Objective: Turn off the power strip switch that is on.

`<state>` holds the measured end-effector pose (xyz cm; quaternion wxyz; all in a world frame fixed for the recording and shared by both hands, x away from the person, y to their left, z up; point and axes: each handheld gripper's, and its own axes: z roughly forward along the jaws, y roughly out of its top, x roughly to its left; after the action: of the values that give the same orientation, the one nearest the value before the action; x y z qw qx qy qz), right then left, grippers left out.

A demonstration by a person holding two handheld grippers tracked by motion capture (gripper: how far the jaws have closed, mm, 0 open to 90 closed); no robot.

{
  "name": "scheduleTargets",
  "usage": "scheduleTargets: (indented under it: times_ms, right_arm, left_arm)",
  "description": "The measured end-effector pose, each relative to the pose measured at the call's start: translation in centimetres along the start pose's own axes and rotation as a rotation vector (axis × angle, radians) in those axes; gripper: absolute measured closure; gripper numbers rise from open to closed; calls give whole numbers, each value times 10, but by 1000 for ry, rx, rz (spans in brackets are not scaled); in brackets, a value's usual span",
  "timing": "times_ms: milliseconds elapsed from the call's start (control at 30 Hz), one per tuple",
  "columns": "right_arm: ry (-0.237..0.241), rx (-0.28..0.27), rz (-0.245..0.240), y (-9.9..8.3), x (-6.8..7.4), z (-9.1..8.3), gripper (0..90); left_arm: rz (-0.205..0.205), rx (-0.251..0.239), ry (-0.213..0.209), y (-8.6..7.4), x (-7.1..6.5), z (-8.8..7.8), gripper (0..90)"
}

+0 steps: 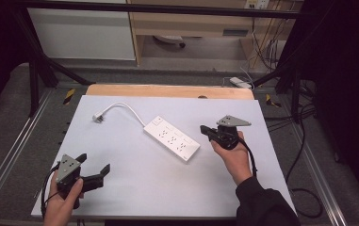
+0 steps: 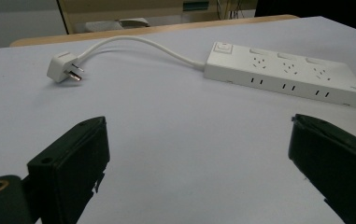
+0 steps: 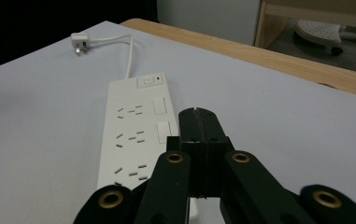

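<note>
A white power strip [image 1: 172, 138] lies diagonally at mid-tabletop [image 1: 134, 188], its cord curving to a loose plug [image 1: 97, 117] at the far left. Right gripper [image 1: 205, 130]: jaws clenched on nothing, tips just beside the strip's near end. Left gripper [image 1: 93, 163]: jaws released, well apart from the strip. To press a switch cleanly, come down squarely with the closed tips; steady the strip if it slides.
</note>
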<state>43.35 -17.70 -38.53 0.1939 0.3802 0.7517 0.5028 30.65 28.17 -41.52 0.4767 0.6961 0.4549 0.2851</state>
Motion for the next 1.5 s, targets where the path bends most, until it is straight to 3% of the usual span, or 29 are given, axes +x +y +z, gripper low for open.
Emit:
scheduleTargets:
  times_ms: [633,900,1067,1500]
  right_arm:
    - [-37,-36,16,4,-15,-24,900]
    - [-48,-50,26,5,-20,-33,809]
    - [-56,-58,31,6,-22,-39,713]
    - [-101,-77,71,6,-31,-62,328]
  left_arm:
    - [-3,-1,0,0,0,0,52]
    - [-4,-2,-1,0,-1,0,52]
    - [-2,0,-1,0,-1,0,52]
    - [-4,-2,-4,0,-2,0,52]
